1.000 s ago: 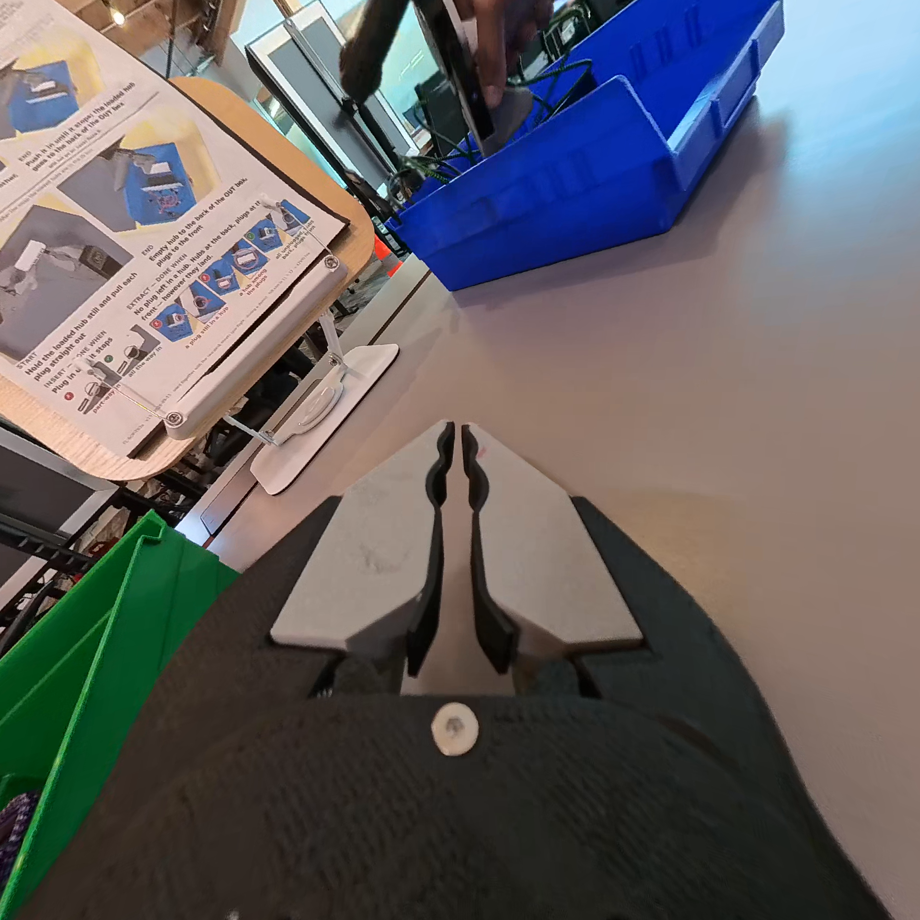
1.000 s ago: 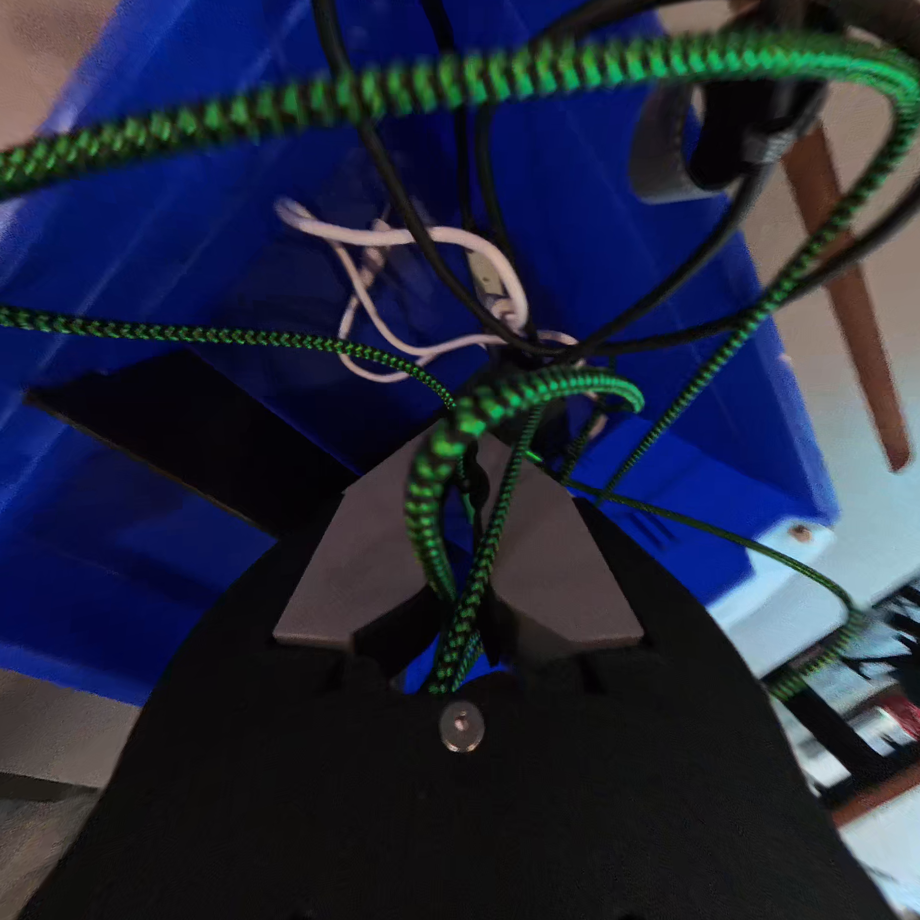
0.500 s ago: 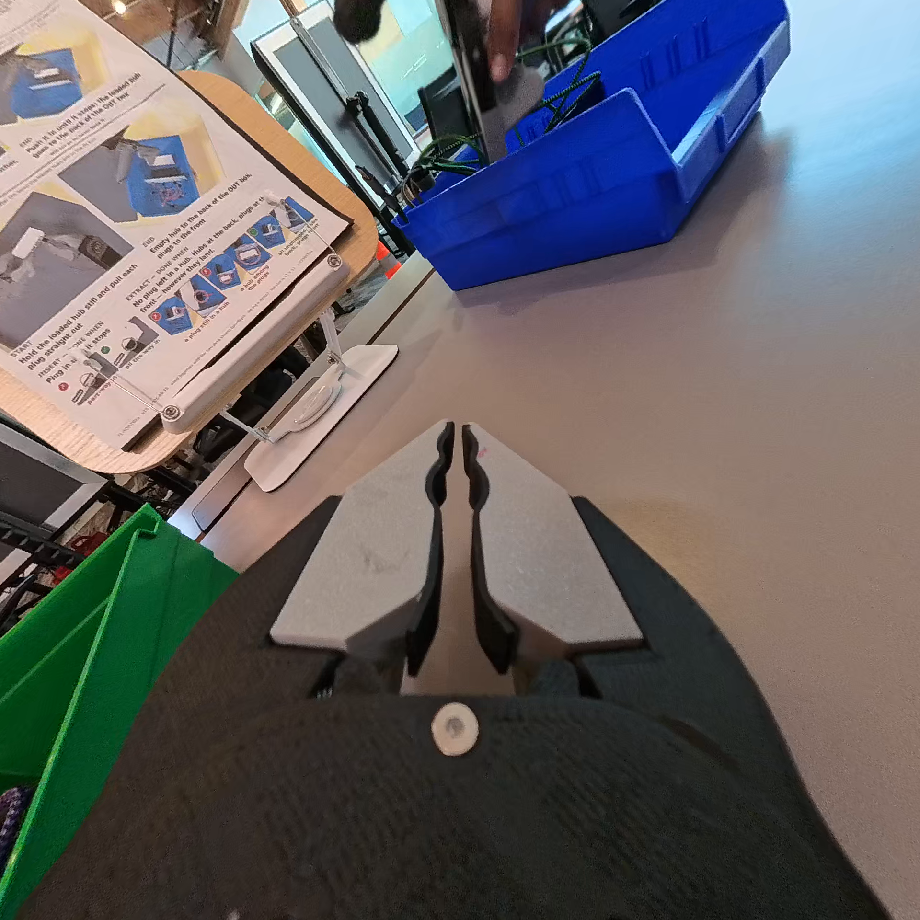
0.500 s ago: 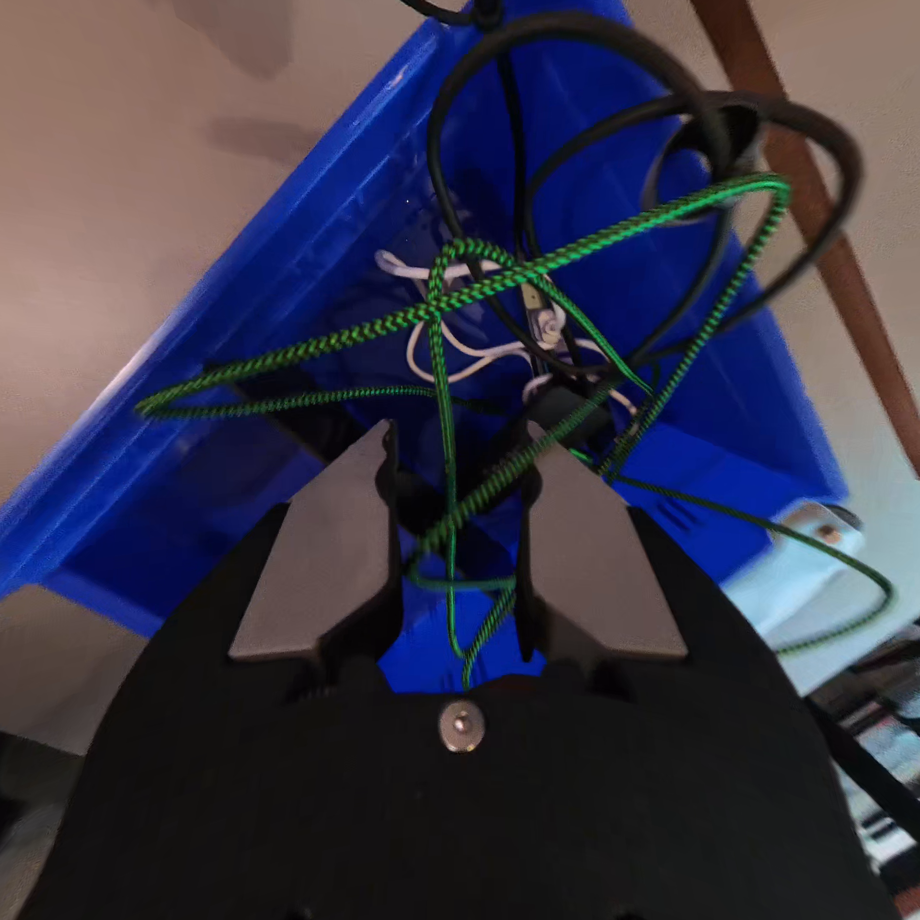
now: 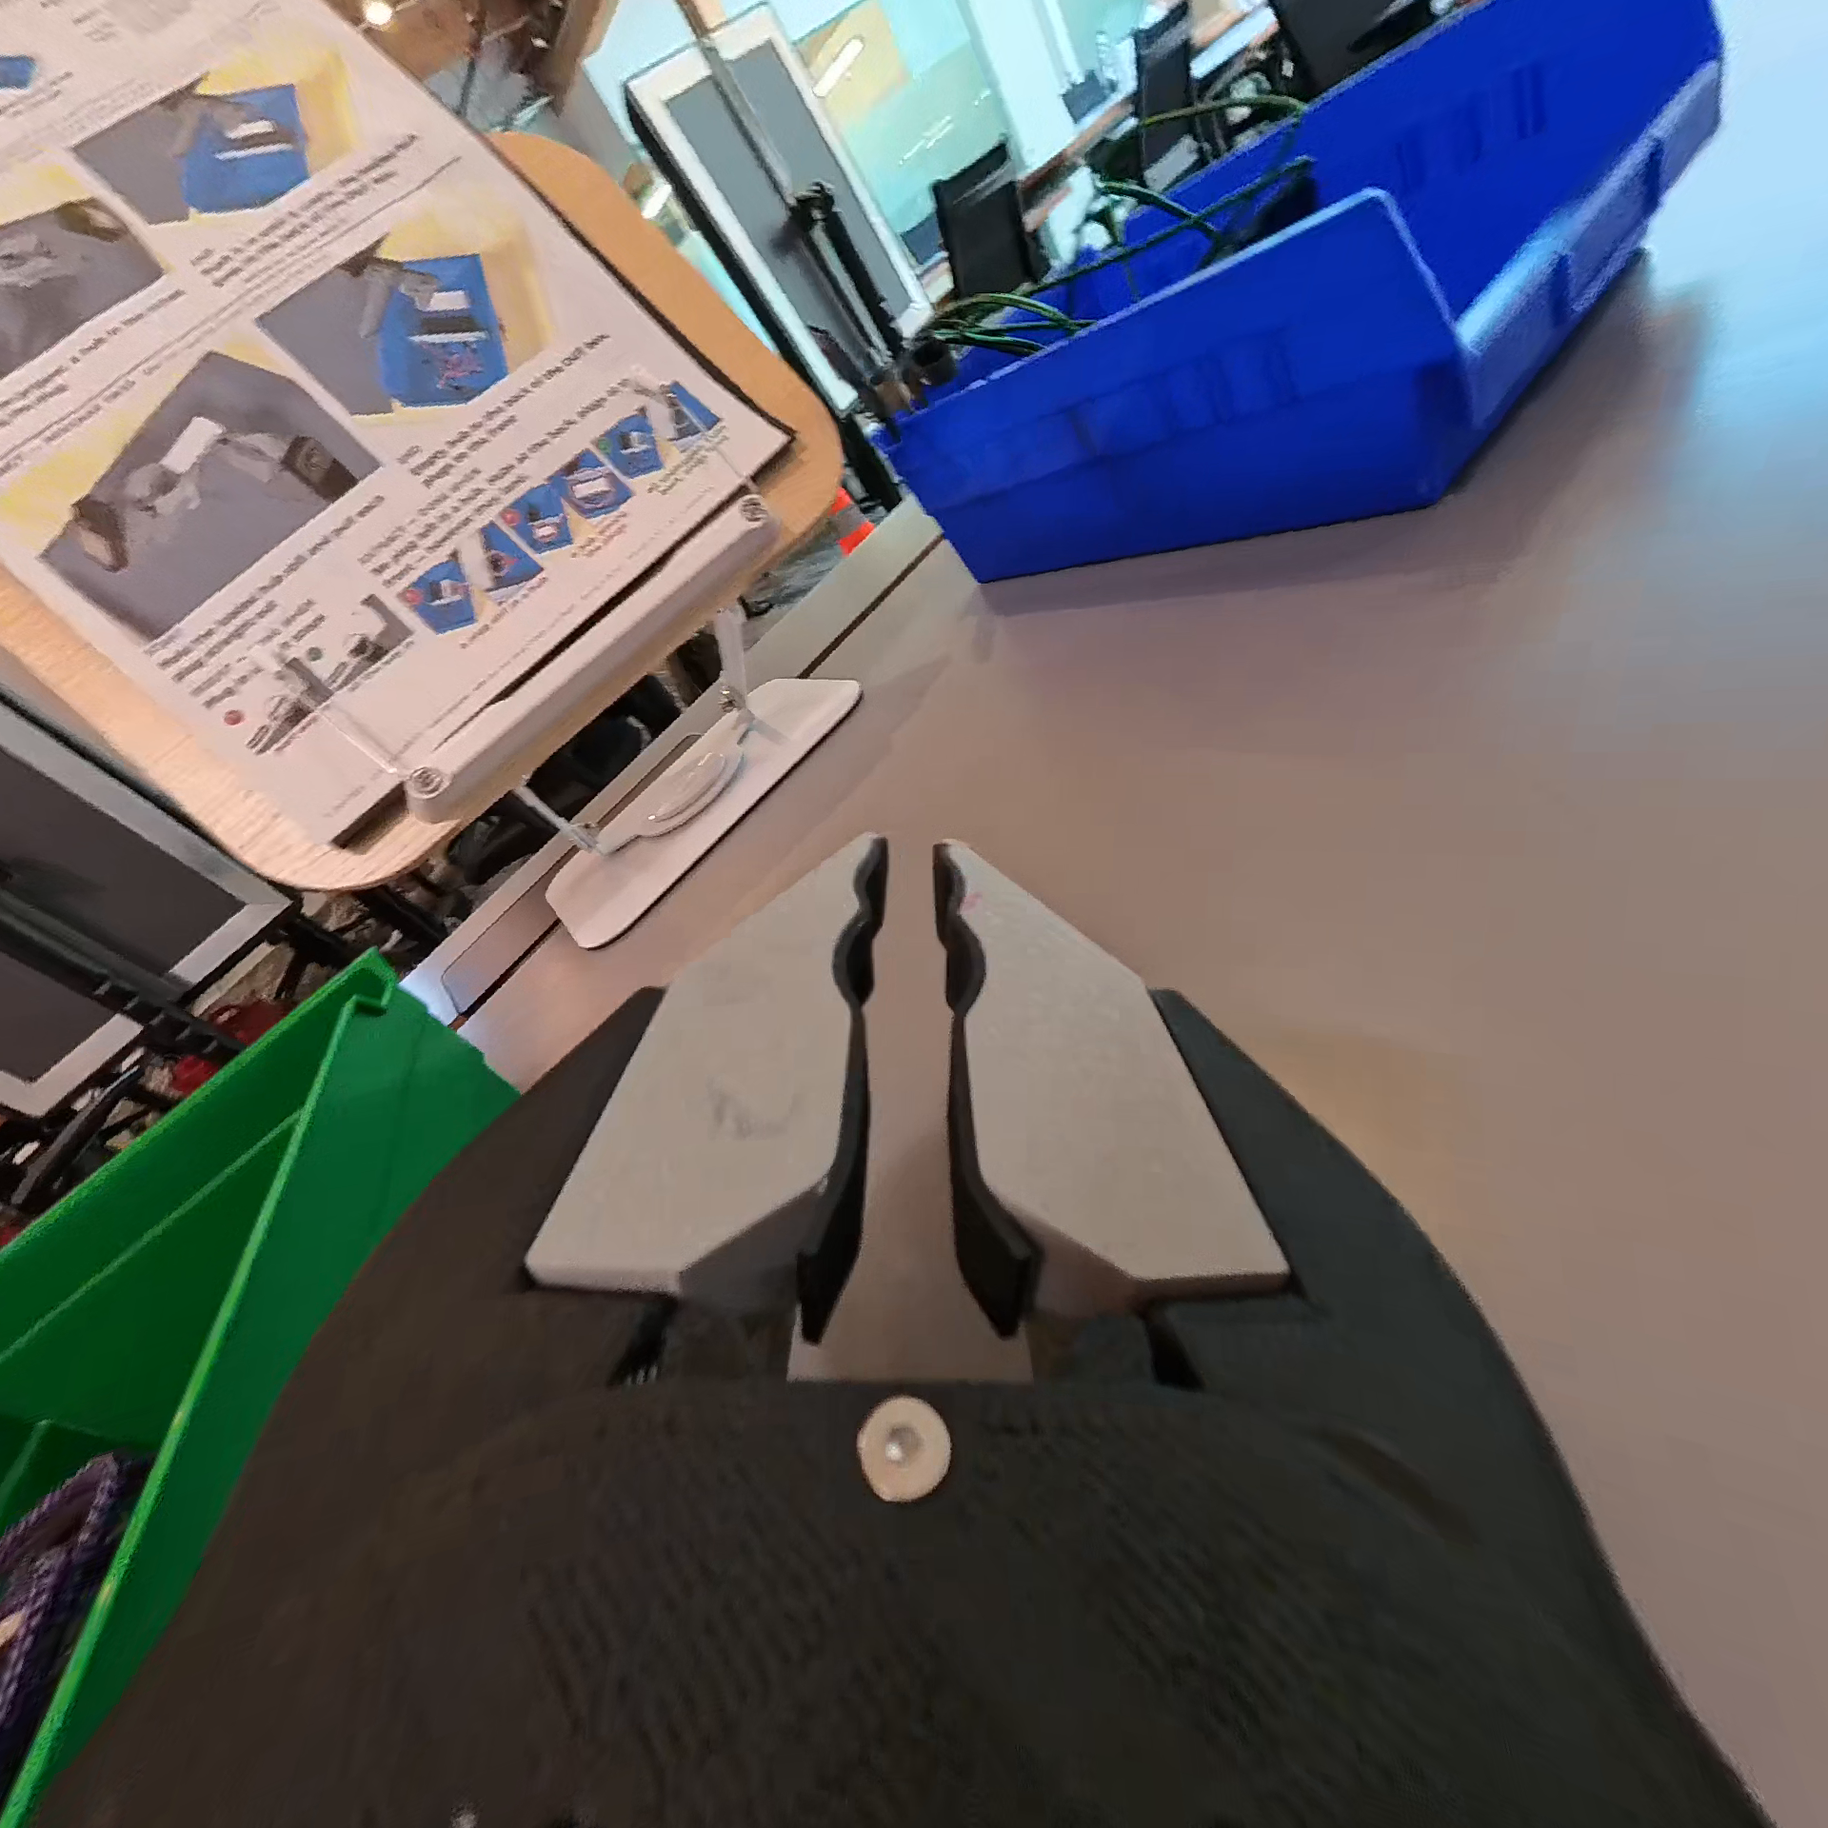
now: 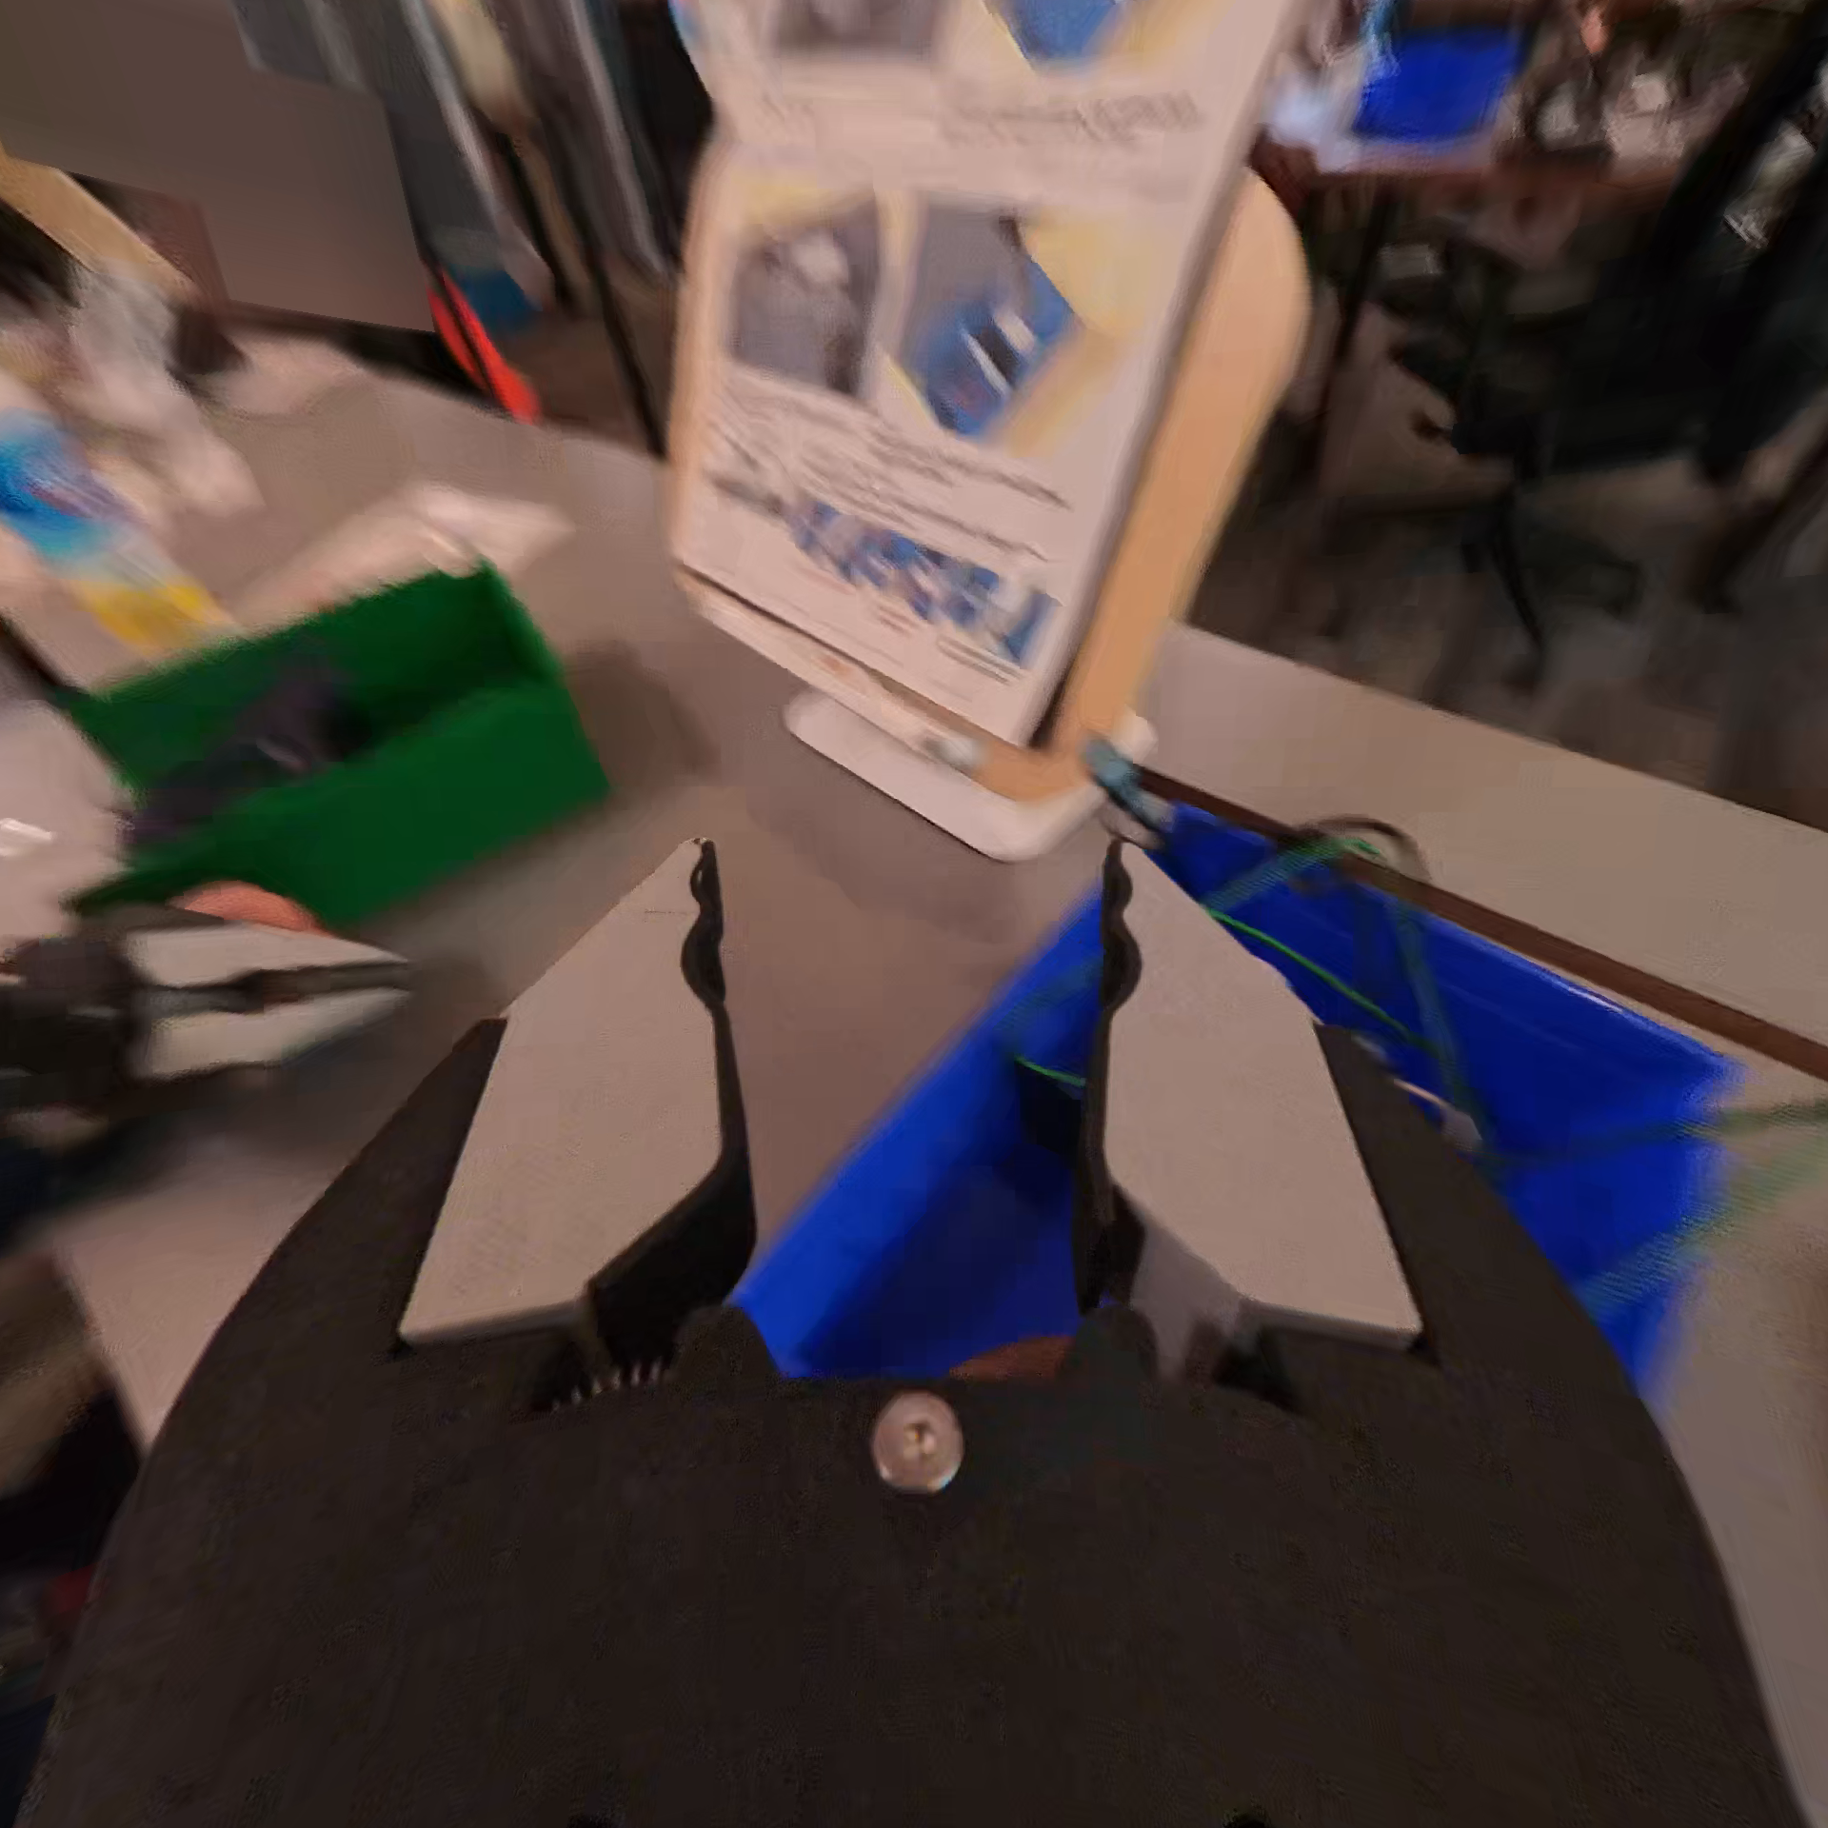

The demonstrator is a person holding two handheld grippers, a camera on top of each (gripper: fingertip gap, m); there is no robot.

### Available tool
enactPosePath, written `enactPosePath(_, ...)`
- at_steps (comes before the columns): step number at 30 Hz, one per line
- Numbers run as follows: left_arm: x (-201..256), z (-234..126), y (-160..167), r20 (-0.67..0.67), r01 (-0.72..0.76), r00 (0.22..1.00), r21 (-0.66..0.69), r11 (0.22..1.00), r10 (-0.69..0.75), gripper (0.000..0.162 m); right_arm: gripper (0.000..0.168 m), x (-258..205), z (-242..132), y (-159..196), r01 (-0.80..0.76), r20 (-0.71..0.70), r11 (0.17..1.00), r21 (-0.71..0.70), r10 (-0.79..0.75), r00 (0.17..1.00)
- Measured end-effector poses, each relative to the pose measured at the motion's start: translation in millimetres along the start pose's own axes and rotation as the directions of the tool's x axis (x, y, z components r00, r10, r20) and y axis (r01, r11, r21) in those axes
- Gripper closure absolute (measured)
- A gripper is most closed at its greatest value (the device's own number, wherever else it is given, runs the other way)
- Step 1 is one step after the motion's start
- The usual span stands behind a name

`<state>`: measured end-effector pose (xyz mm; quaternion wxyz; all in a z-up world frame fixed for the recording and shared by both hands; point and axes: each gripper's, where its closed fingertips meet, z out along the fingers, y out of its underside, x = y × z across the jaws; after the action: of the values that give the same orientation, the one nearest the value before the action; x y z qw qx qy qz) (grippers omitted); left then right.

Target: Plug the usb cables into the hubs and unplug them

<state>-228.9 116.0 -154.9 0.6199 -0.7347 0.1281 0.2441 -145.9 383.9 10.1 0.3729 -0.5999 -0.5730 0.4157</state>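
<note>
My left gripper [image 5: 910,853] hovers low over the grey table [image 5: 1385,890]; its jaws are almost closed with a narrow gap and nothing between them. My right gripper [image 6: 908,859] is wide open and empty, at the near corner of the blue bin [image 6: 1533,1068]. Green-and-black braided cables [image 6: 1316,979] lie in that bin. In the left wrist view the blue bin [image 5: 1286,415] stands far ahead with the green cables [image 5: 1019,317] sticking out. The right wrist view is blurred. No hub shows clearly.
A wooden stand with an instruction sheet [image 5: 396,445] stands at the table's far left edge; it also shows in the right wrist view [image 6: 940,396]. A green bin [image 5: 247,1138] sits by my left gripper, with a purple braided cable [image 5: 49,1583] inside. Some 35 cm of space lies between my two pairs of fingers.
My right gripper has opened, let go of the green cable, and swung up out of the blue bin to face across the table. My left gripper has barely moved; its gap is slightly wider.
</note>
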Motion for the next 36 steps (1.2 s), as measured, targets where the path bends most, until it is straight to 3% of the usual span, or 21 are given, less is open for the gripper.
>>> enactPosePath(3,-14,-1,-1,0.06,0.057,0.997,0.013,0.998,-0.057,0.148,0.088,-83,-1,7,-0.074,0.207,0.979,0.191,0.033,0.978)
enactPosePath(8,-30,-4,-6,0.158,0.143,0.976,0.057,0.988,-0.15,0.142,0.084,-168,72,83,-0.066,0.308,0.986,0.154,0.015,0.951)
enactPosePath(11,-37,-8,-11,0.208,0.206,0.952,0.109,0.972,-0.225,0.141,0.085,-192,112,103,-0.05,0.345,0.987,0.151,-0.005,0.939)
enactPosePath(17,-43,9,-1,0.171,0.399,0.898,0.074,0.914,-0.406,0.136,0.085,-175,156,106,-0.025,0.254,0.988,0.152,-0.014,0.967)
enactPosePath(19,-41,25,9,0.138,0.483,0.867,-0.004,0.875,-0.478,0.124,0.077,-157,167,116,0.062,0.135,0.99,0.13,-0.079,0.988)
enactPosePath(21,-32,40,20,0.095,0.526,0.85,-0.107,0.844,-0.518,0.105,0.076,-148,172,125,0.099,0.087,0.991,0.092,-0.107,0.99)
enactPosePath(22,-31,44,24,0.099,0.536,0.844,-0.14,0.832,-0.527,0.104,0.074,-147,173,127,0.099,0.078,0.991,0.084,-0.106,0.991)
enactPosePath(29,-35,33,6,0.079,0.514,0.856,-0.01,0.858,-0.512,0.117,0.072,-149,183,140,0.162,0.041,0.986,0.036,-0.164,0.986)
enactPosePath(33,-23,34,1,0.014,0.477,0.879,-0.021,0.879,-0.477,0.114,0.074,-143,183,139,0.132,0.027,0.99,0.039,-0.134,0.991)
enactPosePath(36,-26,33,5,0.079,0.436,0.898,-0.041,0.899,-0.432,0.115,0.075,-133,183,139,0.098,0.013,0.994,0.041,-0.098,0.995)
